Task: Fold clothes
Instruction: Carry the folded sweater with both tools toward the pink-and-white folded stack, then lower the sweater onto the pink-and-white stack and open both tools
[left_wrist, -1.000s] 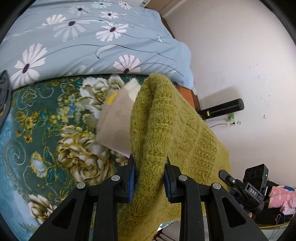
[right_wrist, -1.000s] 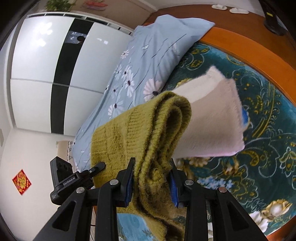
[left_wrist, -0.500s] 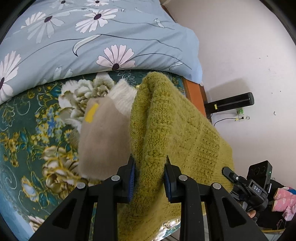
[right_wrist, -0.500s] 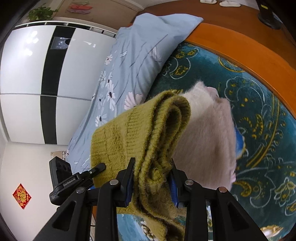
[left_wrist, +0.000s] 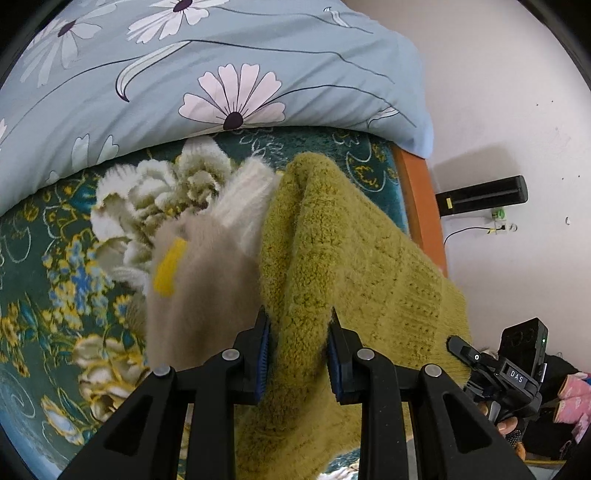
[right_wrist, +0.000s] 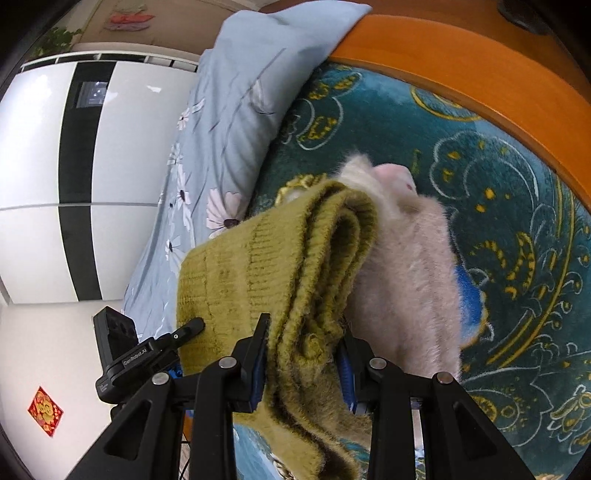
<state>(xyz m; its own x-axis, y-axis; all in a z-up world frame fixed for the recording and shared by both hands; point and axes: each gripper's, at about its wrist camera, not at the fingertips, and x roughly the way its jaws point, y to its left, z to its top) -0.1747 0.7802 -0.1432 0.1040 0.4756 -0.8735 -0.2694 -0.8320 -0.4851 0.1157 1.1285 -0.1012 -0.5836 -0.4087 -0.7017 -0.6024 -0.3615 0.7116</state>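
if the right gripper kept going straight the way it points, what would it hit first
Probably the fluffy pale pink folded garment on the teal floral blanket. The right gripper is shut on the olive-green knitted sweater, whose folded edge leads and would likely touch first. Depth is unclear.

Left gripper (left_wrist: 299, 325), right gripper (right_wrist: 303, 332): clamped

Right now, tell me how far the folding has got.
Done: a pale fluffy garment lies folded on the green blanket. In hand: the left gripper and right gripper are both clamped on the doubled-over green sweater. Left: lay it down.
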